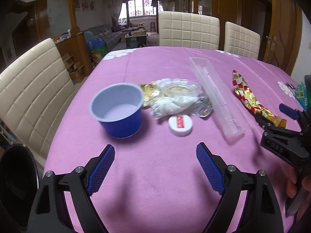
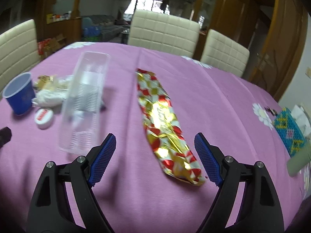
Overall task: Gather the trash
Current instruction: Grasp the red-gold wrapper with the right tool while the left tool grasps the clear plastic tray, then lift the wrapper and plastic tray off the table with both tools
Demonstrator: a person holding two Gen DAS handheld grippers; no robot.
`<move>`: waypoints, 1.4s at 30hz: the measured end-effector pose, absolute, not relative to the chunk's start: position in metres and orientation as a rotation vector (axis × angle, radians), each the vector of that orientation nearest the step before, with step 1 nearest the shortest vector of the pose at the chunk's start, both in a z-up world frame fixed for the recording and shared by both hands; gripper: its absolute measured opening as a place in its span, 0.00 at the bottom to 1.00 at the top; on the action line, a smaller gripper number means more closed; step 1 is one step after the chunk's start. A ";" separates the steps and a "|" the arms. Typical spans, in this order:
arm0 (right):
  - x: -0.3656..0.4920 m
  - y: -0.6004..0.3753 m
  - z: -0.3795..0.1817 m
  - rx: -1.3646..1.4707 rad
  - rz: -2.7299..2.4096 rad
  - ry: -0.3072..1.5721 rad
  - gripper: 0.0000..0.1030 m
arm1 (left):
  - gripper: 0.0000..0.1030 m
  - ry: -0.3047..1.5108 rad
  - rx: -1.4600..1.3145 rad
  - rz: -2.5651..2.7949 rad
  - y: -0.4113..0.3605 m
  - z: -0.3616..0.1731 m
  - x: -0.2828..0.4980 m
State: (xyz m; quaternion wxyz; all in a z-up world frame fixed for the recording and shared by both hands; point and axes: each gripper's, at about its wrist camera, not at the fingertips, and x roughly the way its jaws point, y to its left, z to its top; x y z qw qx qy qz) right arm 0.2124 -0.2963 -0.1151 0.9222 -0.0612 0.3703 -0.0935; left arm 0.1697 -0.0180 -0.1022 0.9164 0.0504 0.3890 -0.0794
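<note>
- Centrally, the foil wrapper (image 2: pixel 167 124) lies on the pink tabletop (image 2: pixel 213 97), its near end between the right gripper (image 2: pixel 153 153)'s spread jaws.
- Left gripper (image 1: pixel 155 161) gapes empty below the cup (image 1: pixel 118 110), cap (image 1: pixel 180 125) and tray (image 1: pixel 215 99).

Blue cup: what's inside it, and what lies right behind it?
The blue cup looks empty, its pale floor showing. Behind it lie a gold wrapper, a clear round lid and crumpled white tissue; what the tissue covers is hidden.
</note>
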 end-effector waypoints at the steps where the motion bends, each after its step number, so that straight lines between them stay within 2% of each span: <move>1: 0.215 -0.301 -0.118 -0.102 -0.189 0.779 0.78 | 0.81 0.804 0.103 -0.172 -0.024 -0.102 0.172; 4: 0.223 -0.314 -0.124 -0.047 -0.192 0.837 0.72 | 0.81 0.817 0.105 -0.197 -0.041 -0.104 0.176; 6: 0.227 -0.320 -0.130 -0.027 -0.194 0.877 0.62 | 0.81 0.822 0.112 -0.216 -0.053 -0.104 0.179; 9: 0.225 -0.322 -0.131 -0.038 -0.193 0.879 0.42 | 0.81 0.825 0.135 -0.243 -0.073 -0.105 0.184; 14: 0.223 -0.323 -0.132 -0.044 -0.190 0.879 0.32 | 0.81 0.826 0.171 -0.242 -0.100 -0.107 0.197; 18: 0.221 -0.318 -0.132 -0.056 -0.178 0.877 0.30 | 0.81 0.851 0.158 -0.241 -0.110 -0.114 0.211; 20: 0.220 -0.315 -0.131 -0.062 -0.169 0.873 0.29 | 0.65 0.875 0.128 -0.239 -0.108 -0.119 0.217; 22: 0.219 -0.312 -0.131 -0.065 -0.163 0.872 0.29 | 0.29 0.911 0.126 -0.235 -0.107 -0.126 0.223; 25: 0.217 -0.310 -0.130 -0.063 -0.150 0.868 0.29 | 0.09 0.891 0.142 -0.233 -0.107 -0.125 0.219; 28: 0.215 -0.309 -0.126 -0.057 -0.131 0.847 0.26 | 0.05 0.862 0.165 -0.230 -0.106 -0.118 0.212; 42: 0.196 -0.272 -0.113 -0.186 -0.004 0.714 0.26 | 0.04 0.685 0.254 -0.162 -0.074 -0.089 0.177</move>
